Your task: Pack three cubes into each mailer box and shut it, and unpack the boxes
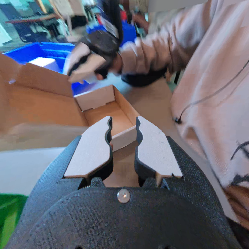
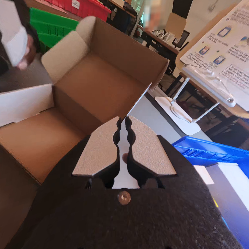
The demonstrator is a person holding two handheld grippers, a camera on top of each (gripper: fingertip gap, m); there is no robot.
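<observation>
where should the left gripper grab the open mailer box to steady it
On the near white front wall of the mailer box, coming from above. That wall stands upright as a thin edge right at the left gripper, whose open jaws could straddle it. The box is open and looks empty, so nothing blocks the inner finger.

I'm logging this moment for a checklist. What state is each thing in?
mailer box: open, no cubes seen inside
box lid: raised, side flap pinched at its edge
left claw: open, over the box's near wall
right claw: shut on the side flap
blue bin: open-topped, contents unclear
green bin: contents hidden
</observation>
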